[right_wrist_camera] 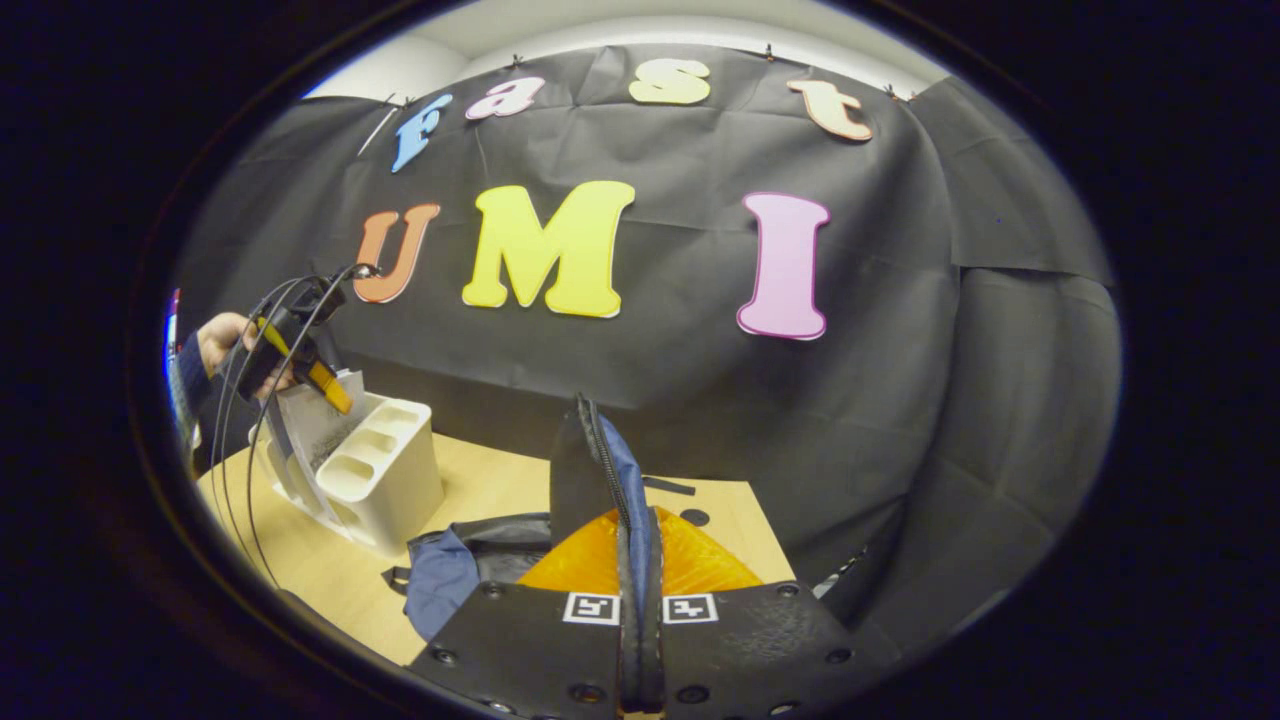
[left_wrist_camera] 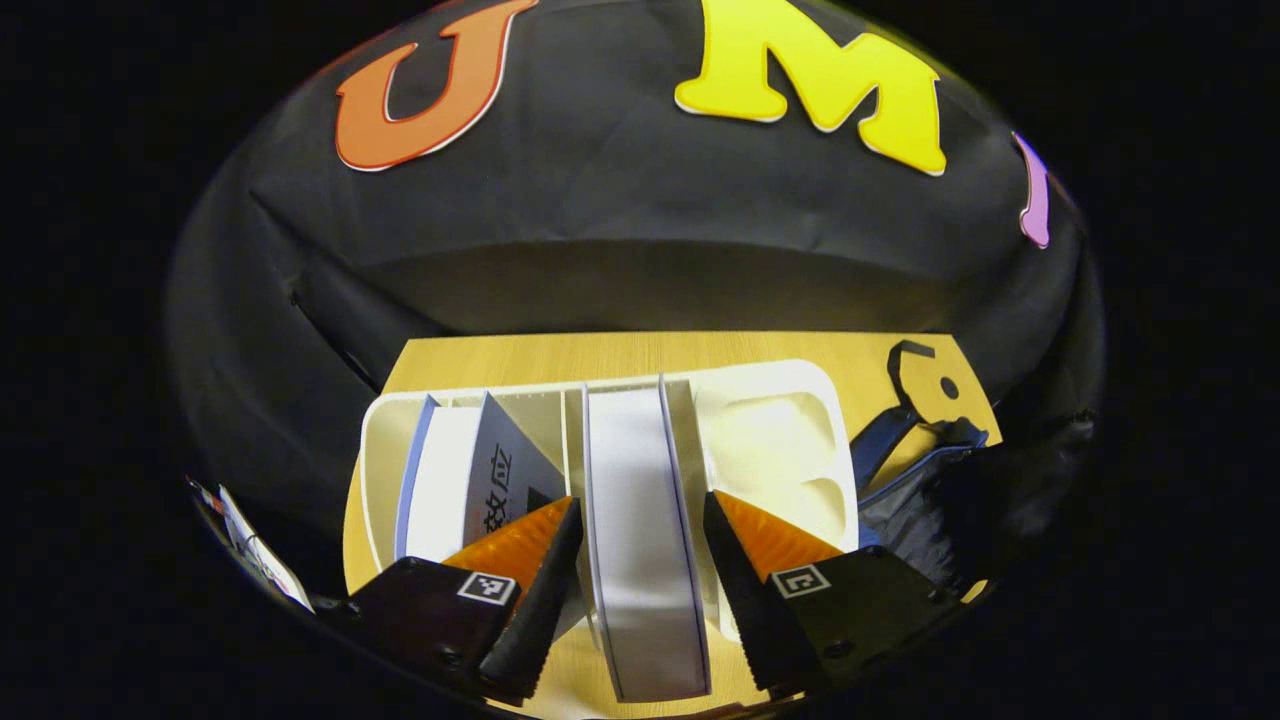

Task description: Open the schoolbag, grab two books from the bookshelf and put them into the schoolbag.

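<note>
My left gripper [left_wrist_camera: 640,540] is open, its orange fingers either side of an upright white book [left_wrist_camera: 640,470] in the white bookshelf [left_wrist_camera: 790,440], with thin gaps showing at both faces. A second grey book [left_wrist_camera: 500,470] leans in the shelf's left slot. The dark blue schoolbag [left_wrist_camera: 920,480] lies just right of the shelf. My right gripper [right_wrist_camera: 637,560] is shut on the schoolbag's zippered flap [right_wrist_camera: 600,460] and holds it upright above the bag's body [right_wrist_camera: 450,570]. The right gripper view also has the left gripper [right_wrist_camera: 300,370], held by a hand [right_wrist_camera: 215,335], over the bookshelf [right_wrist_camera: 390,480].
Everything stands on a light wooden table [right_wrist_camera: 500,480], which ends at the black cloth wall close behind the shelf. Black cables [right_wrist_camera: 240,430] hang from the left gripper down past the shelf. A black strap with a buckle [left_wrist_camera: 915,365] lies on the wood behind the bag.
</note>
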